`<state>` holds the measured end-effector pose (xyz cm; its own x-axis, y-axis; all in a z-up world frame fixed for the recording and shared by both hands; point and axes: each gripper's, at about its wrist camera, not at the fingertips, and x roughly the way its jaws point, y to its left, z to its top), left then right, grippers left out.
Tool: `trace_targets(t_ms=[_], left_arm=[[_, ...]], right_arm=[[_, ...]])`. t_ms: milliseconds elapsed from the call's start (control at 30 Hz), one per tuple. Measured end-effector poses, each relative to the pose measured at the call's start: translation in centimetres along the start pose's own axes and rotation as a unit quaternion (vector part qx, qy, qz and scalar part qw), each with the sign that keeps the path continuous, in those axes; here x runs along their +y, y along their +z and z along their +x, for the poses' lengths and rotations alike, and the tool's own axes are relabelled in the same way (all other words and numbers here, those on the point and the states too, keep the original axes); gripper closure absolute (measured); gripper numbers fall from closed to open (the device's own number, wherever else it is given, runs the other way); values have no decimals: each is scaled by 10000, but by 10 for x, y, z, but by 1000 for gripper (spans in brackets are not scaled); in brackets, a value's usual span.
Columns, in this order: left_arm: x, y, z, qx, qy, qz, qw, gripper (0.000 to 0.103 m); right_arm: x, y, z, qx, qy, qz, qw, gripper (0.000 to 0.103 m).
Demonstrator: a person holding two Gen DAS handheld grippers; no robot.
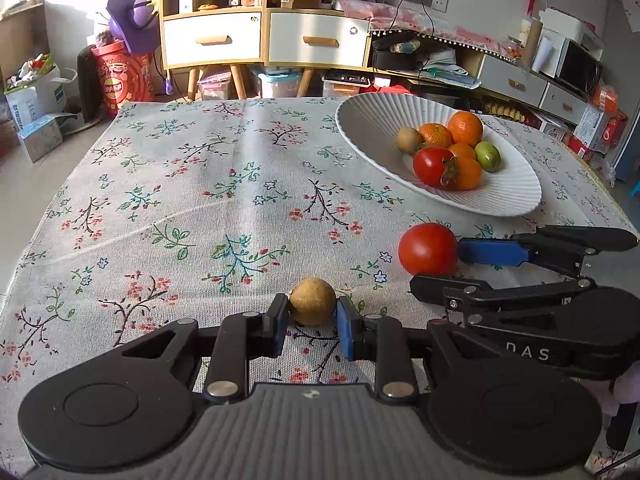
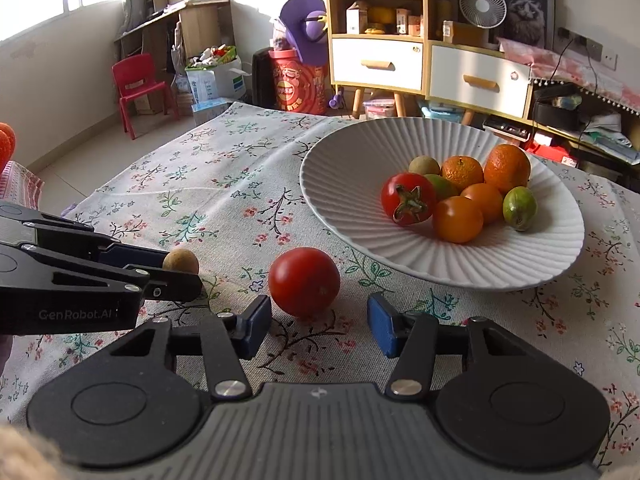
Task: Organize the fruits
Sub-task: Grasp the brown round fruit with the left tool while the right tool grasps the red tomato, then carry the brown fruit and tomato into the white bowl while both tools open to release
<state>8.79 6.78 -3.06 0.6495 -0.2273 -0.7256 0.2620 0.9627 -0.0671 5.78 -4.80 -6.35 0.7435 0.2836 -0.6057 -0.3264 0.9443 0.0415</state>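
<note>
Floral tablecloth [image 1: 180,184] covers the table, where the left gripper [image 1: 313,320] pinches a small brown fruit [image 1: 313,300] resting on the cloth, while the right gripper [image 2: 320,326], jaws partly apart, brackets a loose red tomato [image 2: 304,282] without touching it, near a white ribbed plate [image 2: 500,264] holding piled fruit.

A white ribbed plate [image 2: 340,184] holds a red tomato [image 2: 408,199], orange citrus fruits [image 2: 507,168] and a green fruit [image 2: 519,208]. Just beside the plate, on the counter's pale cloth [image 2: 224,184] printed with red and teal flower sprigs, lie another red tomato [image 2: 304,282] and a tan-brown fruit [image 1: 313,300]. Each hand-held gripper is black with blue pads [image 2: 380,324].
</note>
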Motion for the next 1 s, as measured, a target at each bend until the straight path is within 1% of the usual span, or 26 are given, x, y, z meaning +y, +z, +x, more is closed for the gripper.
trace_targets(t_ms=[133, 333, 733, 1000], left_arm=[[1, -2, -1, 20, -21, 17, 10000, 76], [1, -4, -3, 54, -78, 25, 10000, 76], [4, -6, -4, 94, -117, 109, 9998, 76], [-2, -3, -4, 149, -80, 135, 9998, 76]], right_arm=[[0, 3, 3, 2, 49, 56, 10000, 60], [1, 4, 5, -6, 89, 136, 9999, 67], [1, 4, 2, 59, 196, 165, 9997, 68], [-4, 4, -9, 67, 316, 255, 9992, 68]])
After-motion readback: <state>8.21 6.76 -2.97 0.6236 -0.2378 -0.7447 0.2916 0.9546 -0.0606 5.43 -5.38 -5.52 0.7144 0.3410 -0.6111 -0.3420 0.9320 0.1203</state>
